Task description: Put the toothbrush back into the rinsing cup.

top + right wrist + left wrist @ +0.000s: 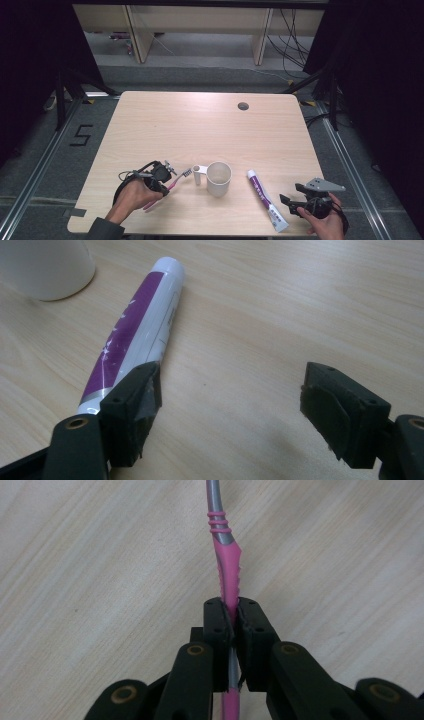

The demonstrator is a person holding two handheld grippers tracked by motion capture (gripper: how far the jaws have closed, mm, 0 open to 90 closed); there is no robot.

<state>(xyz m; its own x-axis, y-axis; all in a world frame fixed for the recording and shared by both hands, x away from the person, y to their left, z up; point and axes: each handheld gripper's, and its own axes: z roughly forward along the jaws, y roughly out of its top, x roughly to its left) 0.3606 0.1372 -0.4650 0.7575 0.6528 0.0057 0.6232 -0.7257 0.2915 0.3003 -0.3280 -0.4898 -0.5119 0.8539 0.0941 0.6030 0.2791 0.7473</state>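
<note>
A pink and grey toothbrush (176,180) lies slanted at the front left of the table, bristles toward a white cup (219,178). My left gripper (161,176) is shut on its handle; the left gripper view has the pink grip (228,575) pinched between the two pads. A white and purple toothpaste tube (265,199) rests right of the cup. My right gripper (290,201) sits open just right of the tube. In the right gripper view the tube (135,330) runs past the left finger (134,400), outside the gap.
The cup (47,265) has a small handle (198,172) on its left side. A cable hole (243,106) sits near the far edge of the wooden table (200,125). Beyond the table are dark curtains, floor rails and a shelf unit.
</note>
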